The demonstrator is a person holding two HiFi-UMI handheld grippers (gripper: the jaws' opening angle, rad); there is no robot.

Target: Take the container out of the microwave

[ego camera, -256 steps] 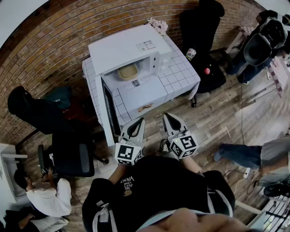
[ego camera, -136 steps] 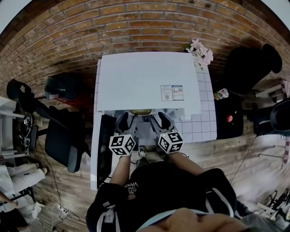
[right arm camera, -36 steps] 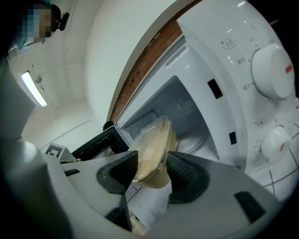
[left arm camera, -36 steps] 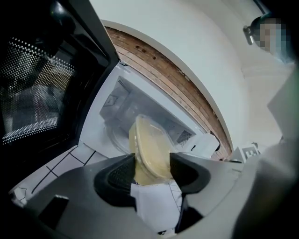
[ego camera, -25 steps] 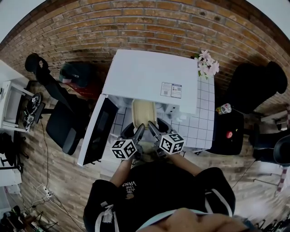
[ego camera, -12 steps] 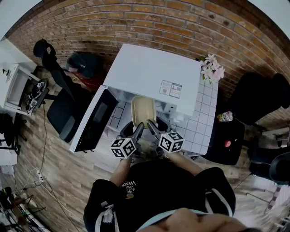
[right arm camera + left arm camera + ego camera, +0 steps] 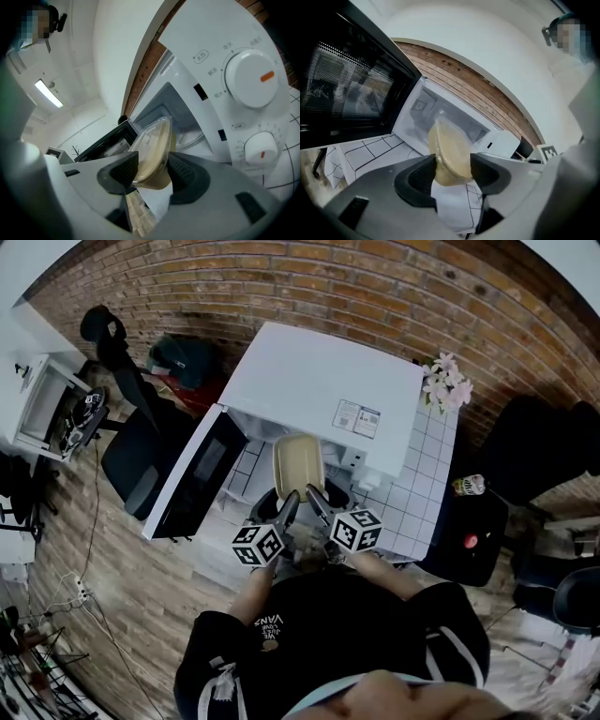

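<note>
Container [image 7: 298, 463] shown withdrawn from the microwave [image 7: 323, 381], whose door [image 7: 192, 474] is swung fully open to the left. Ten seconds earlier the container was seen resting inside the cavity, with both grippers empty and held short of the opening. About five seconds earlier the grippers had been pushed into the cavity. Over the last second the load has been kept in the same two-handed hold just outside the opening. The extraction proper is therefore judged complete, and only a place for setting the container down remains to be found. The container is now carried in the air in front of the opening, above the tiled table [image 7: 417, 486], its far end pointing back toward the cavity. The left gripper [image 7: 452, 177] and right gripper [image 7: 150, 180] are applied side by side to its near end. Each pair of jaws is spread wide and closed on the container, pads pressed against opposite faces. The container is seen as a shallow, rounded, beige tub under a clear lid. Its contents, if any, cannot be made out. The lid appears seated all round.
</note>
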